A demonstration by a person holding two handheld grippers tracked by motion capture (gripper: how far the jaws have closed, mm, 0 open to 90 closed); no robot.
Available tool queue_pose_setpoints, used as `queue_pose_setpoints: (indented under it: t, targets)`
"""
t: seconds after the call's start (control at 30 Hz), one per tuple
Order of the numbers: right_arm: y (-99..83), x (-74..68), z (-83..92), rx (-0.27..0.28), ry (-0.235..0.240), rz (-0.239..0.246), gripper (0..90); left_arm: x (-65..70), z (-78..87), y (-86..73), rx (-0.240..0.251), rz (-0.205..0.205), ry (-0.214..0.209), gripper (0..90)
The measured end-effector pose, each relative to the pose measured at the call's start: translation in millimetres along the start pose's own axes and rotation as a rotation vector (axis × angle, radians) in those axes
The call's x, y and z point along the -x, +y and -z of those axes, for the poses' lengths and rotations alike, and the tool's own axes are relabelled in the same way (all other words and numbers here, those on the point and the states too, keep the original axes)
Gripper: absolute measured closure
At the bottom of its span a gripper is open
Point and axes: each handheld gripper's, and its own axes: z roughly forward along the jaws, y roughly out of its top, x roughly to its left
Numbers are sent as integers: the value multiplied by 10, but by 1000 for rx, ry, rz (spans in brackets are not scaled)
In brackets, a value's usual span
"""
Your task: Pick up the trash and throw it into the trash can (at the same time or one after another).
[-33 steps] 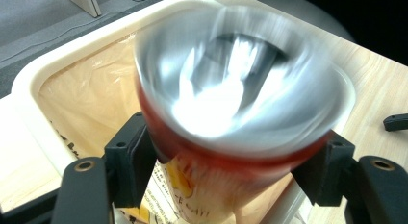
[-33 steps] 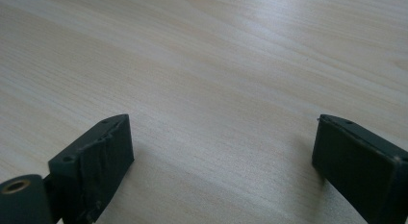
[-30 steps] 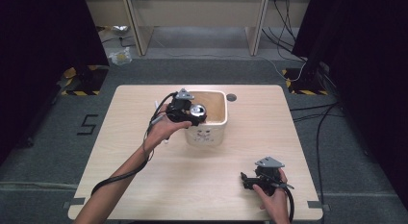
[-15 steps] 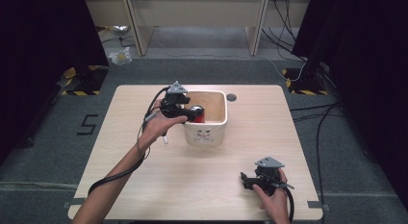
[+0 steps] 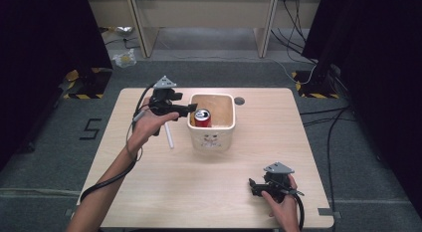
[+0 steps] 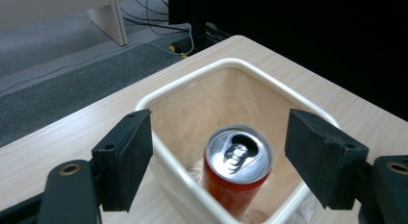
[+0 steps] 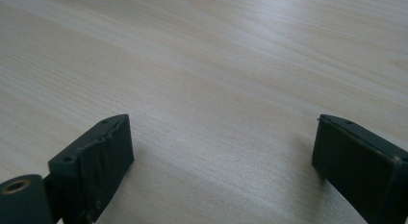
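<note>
Red can [image 5: 202, 118] upright inside cream bin [image 5: 221, 137], frame centre, high view; deposit judged done. Left gripper view: left gripper [image 6: 219, 156] fingers released, spread above can. Right gripper view: right gripper [image 7: 221, 156] fingers released over bare counter [image 7: 216, 65]

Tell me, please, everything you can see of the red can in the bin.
The red can is a metal drinks can with a red body and a silvery top whose mouth is already open. It stands upright inside the cream plastic bin, close to the wall nearest the left claw. That claw's jaws stand open, clear of the can on either side, and do not touch it. What its base rests on is hidden.
</note>
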Motion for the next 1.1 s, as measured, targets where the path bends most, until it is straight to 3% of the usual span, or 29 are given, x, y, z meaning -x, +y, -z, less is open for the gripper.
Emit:
queue_pose_setpoints:
  t: [0.57,0.77,1.1]
  targets:
    - [-1,2,-1,0,-1,3,74,-381,140,-194,5,75,68,257]
    - [-1,1,-1,0,-1,2,74,-513,99,-325,-15,106,95,261]
    - [-1,2,-1,0,-1,2,74,-626,-20,-505,-40,149,116,266]
